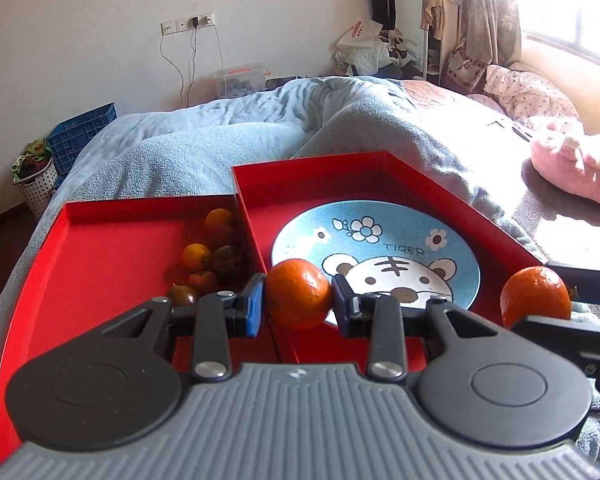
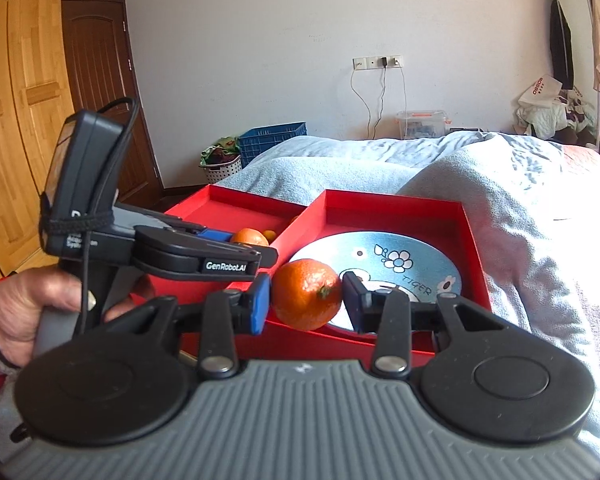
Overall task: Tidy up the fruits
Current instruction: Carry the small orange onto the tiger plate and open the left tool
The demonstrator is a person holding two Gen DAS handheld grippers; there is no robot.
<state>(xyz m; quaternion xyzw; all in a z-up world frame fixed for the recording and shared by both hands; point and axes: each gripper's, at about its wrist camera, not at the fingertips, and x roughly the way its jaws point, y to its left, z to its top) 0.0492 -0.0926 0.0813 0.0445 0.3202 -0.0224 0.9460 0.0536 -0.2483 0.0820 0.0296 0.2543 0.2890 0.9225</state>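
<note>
Two red trays lie side by side on the bed. The right tray (image 1: 452,196) holds a blue tiger plate (image 1: 380,248). The left tray (image 1: 100,264) holds several small tomatoes and oranges (image 1: 210,258) in its far right corner. My left gripper (image 1: 298,304) is shut on an orange (image 1: 298,294) above the divide between the trays. My right gripper (image 2: 306,300) is shut on a second orange (image 2: 306,294) over the near rim of the plate (image 2: 384,256). In the left wrist view that orange (image 1: 534,296) shows at the right edge. In the right wrist view the left gripper's orange (image 2: 249,236) peeks out behind it.
A light blue blanket (image 1: 228,136) covers the bed beyond the trays. A pink cushion (image 1: 572,164) lies at the far right. A person's hand (image 2: 28,308) grips the left gripper's handle. A blue crate (image 1: 80,136) and a white basket (image 1: 36,184) stand by the wall.
</note>
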